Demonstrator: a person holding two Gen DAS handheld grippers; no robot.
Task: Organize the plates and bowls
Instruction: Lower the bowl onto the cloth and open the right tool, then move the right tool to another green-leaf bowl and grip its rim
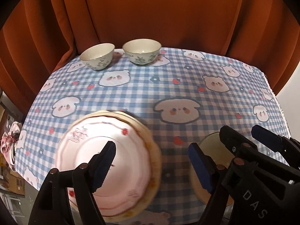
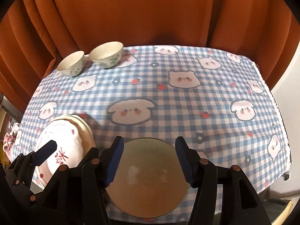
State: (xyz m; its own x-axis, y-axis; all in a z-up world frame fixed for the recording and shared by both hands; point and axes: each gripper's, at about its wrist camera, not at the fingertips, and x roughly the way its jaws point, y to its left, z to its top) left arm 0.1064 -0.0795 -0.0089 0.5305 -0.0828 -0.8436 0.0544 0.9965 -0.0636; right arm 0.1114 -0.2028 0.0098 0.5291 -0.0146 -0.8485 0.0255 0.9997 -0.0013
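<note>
Pleated rust curtains (image 1: 150,9) back a desk (image 1: 150,86) draped in blue gingham. A scalloped pink plate (image 1: 105,150) is stacked on a cream plate (image 1: 155,146) under the wide-spread left hand-held gripper (image 1: 151,161). A smooth round beige plate (image 2: 148,178) is straddled, ungripped, by the wide right hand-held gripper (image 2: 150,159); two floral ceramic bowls (image 1: 120,55) stand behind.

Glossy ceramic bowls (image 1: 120,55), matt checked cloth tablecloth (image 1: 168,78), velvety curtain (image 1: 150,9)

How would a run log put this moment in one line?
left gripper: open over stacked pink plate | right gripper: open over round tan plate | two floral bowls: untouched
</note>
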